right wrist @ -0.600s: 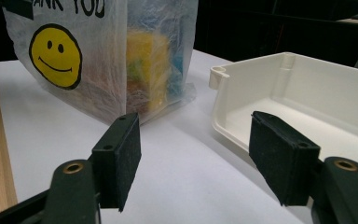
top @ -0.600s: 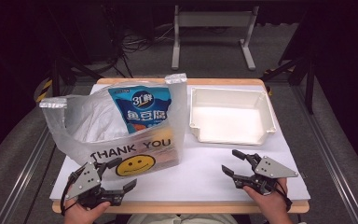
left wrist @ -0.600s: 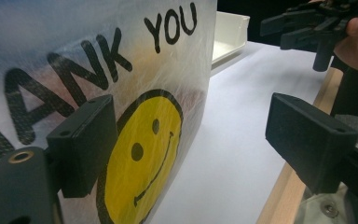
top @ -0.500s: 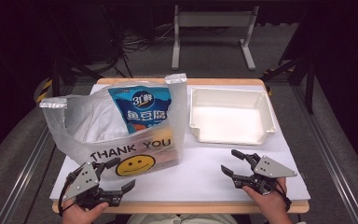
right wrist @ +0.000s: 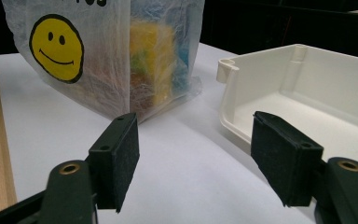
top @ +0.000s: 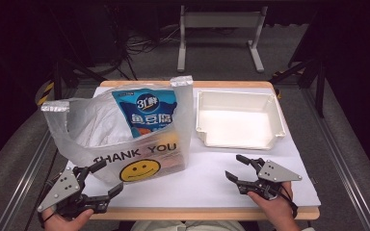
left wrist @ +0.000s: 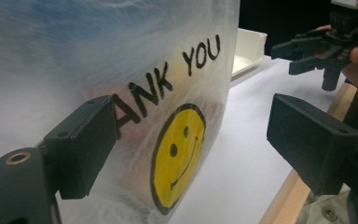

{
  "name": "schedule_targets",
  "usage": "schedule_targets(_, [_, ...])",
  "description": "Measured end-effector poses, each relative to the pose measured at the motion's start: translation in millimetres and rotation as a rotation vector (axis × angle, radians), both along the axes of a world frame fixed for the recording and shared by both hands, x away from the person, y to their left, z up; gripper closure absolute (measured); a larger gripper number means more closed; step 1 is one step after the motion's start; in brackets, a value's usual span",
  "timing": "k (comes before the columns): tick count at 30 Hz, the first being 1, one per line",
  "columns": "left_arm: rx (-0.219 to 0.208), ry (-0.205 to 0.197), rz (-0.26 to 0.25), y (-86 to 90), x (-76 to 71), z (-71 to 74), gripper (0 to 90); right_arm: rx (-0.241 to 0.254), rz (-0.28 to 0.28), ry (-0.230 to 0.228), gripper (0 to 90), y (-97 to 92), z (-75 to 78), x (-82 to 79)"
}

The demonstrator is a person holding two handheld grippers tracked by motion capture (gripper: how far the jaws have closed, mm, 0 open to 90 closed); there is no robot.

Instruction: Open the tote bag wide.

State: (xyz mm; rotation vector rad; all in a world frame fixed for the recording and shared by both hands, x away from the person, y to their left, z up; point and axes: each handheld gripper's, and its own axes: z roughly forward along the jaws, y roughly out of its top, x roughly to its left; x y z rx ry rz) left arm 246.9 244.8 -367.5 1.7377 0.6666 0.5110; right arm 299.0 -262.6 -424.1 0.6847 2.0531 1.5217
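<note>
On the white-papered worktop [top: 207,185], my left tongs [top: 103,179] gape beside the translucent smiley plastic bag [top: 125,139], centre-left; right tongs [top: 236,168], also apart, sit farther.

Left gripper [top: 107,180] low at my near left, jaws spread wide, nothing between pads. Right gripper [top: 235,167] low at near right, jaws likewise apart, empty, hand [top: 274,208] behind it.

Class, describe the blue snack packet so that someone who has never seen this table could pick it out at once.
On the white-covered table, left of the empty white tray, stands a see-through THANK YOU bag. The packet rises from its open top. It alone is blue with white lettering.
</note>
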Motion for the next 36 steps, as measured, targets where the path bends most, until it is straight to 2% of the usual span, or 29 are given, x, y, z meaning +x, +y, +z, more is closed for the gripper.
schedule_targets(2, [0.016,0.001,0.019,4.2,-2.1,2.6,15.0,0.001,0.001,0.012,33.5,0.5,-0.5,0.1])
schedule_targets(7, [0.003,-0.012,0.075,16.9,-5.4,7.2,14.9,-0.007,-0.004,0.019,32.8,1.4,-1.7,1.0])
schedule_targets(9, [-0.003,-0.013,0.123,23.4,-7.0,8.7,14.8,-0.009,-0.004,0.018,32.7,1.7,-2.0,1.4])
schedule_targets(10, [-0.003,-0.013,0.123,23.4,-7.0,8.7,14.5,-0.009,-0.004,0.018,32.7,1.7,-2.0,1.4])
schedule_targets(12, [-0.014,-0.020,0.186,31.0,-8.1,9.8,13.2,-0.009,-0.005,0.019,32.5,2.2,-2.5,1.8])
schedule_targets(15, [-0.038,-0.022,0.240,41.0,-8.1,11.2,11.9,-0.011,-0.004,0.024,32.5,3.4,-3.5,2.6])
schedule_targets(18, [-0.040,-0.017,0.251,43.9,-8.2,11.8,11.9,-0.013,-0.002,0.029,32.5,4.0,-3.9,2.9])
schedule_targets(22, [-0.033,-0.002,0.290,50.5,-4.0,10.8,11.2,-0.020,0.002,0.030,32.5,5.5,-4.9,3.1])
schedule_targets(24, [-0.052,0.014,0.317,53.8,1.7,6.2,10.4,-0.020,0.003,0.029,32.4,6.0,-5.1,3.2])
schedule_targets(27, [-0.089,0.047,0.321,56.9,11.5,-2.7,9.3,-0.027,0.002,0.030,32.3,6.2,-5.5,3.5])
schedule_targets(32, [-0.096,0.036,0.268,55.7,20.9,-6.3,9.3,-0.028,0.002,0.033,32.3,6.9,-5.9,3.7])
schedule_targets(36, [-0.082,0.042,0.225,54.6,29.2,-9.5,15.1,-0.020,0.004,0.032,31.6,7.8,-4.3,5.0])
